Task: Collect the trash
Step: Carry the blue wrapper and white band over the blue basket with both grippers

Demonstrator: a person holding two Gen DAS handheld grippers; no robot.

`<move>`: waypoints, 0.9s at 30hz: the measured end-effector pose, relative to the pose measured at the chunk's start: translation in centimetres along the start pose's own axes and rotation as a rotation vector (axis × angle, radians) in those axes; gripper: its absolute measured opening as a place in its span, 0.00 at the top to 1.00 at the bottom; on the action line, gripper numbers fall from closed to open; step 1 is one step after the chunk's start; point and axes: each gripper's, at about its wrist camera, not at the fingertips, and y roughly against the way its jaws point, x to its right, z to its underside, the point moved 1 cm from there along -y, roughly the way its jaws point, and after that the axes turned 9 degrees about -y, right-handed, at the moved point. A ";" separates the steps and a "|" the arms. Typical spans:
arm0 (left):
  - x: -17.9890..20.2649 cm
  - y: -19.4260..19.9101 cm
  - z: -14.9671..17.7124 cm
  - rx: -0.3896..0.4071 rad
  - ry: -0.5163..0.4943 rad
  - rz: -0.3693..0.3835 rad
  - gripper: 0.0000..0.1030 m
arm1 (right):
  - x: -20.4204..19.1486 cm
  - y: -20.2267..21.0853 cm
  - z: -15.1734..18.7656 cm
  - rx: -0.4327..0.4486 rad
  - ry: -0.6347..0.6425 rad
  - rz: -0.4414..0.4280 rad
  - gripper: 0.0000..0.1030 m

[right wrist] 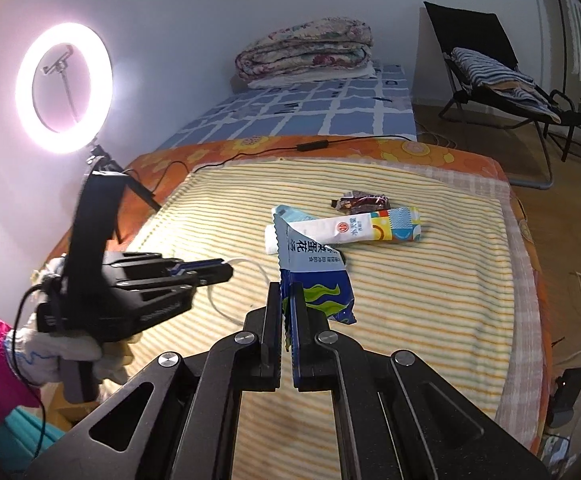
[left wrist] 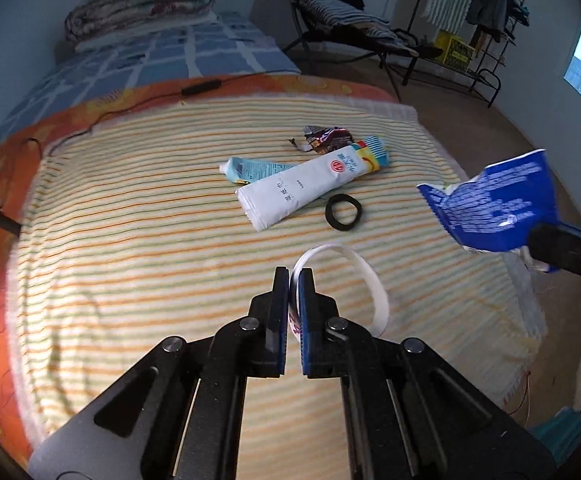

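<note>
On a striped bed blanket [left wrist: 130,220], left tongs [left wrist: 293,276] clench a white strip [left wrist: 370,280], right tongs [right wrist: 286,292] a blue wrapper [right wrist: 314,280]. Both pieces look lifted; binning them seems next, with the remaining wrappers [left wrist: 302,188] uncollected.

My towel [left wrist: 138,216]: striped terry cloth, matt, rough
My blue wrapper [right wrist: 318,292]: glossy plastic film
My fingers [right wrist: 269,320]: matt black plastic

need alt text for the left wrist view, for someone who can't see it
The left gripper is shut on a white plastic loop above a striped blanket. At the right edge, the right gripper holds a blue snack wrapper. A white tube, a dark wrapper and a black ring lie farther back.
</note>
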 end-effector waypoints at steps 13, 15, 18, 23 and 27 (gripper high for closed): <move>4.2 9.4 7.3 0.014 -0.084 0.013 0.98 | -3.8 4.6 6.3 -0.056 0.033 -0.055 0.98; 4.8 10.6 8.9 0.008 -0.087 0.021 0.98 | -4.4 5.1 7.3 -0.069 0.041 -0.059 0.98; 5.4 12.2 11.5 -0.005 -0.090 0.029 0.98 | -5.4 6.0 9.3 -0.099 0.052 -0.067 0.98; 6.4 13.9 15.9 -0.046 -0.084 0.044 0.98 | -7.0 6.7 12.7 -0.165 0.069 -0.077 0.98; 6.9 14.5 18.8 -0.084 -0.079 0.054 0.98 | -8.0 6.9 15.4 -0.215 0.071 -0.093 0.98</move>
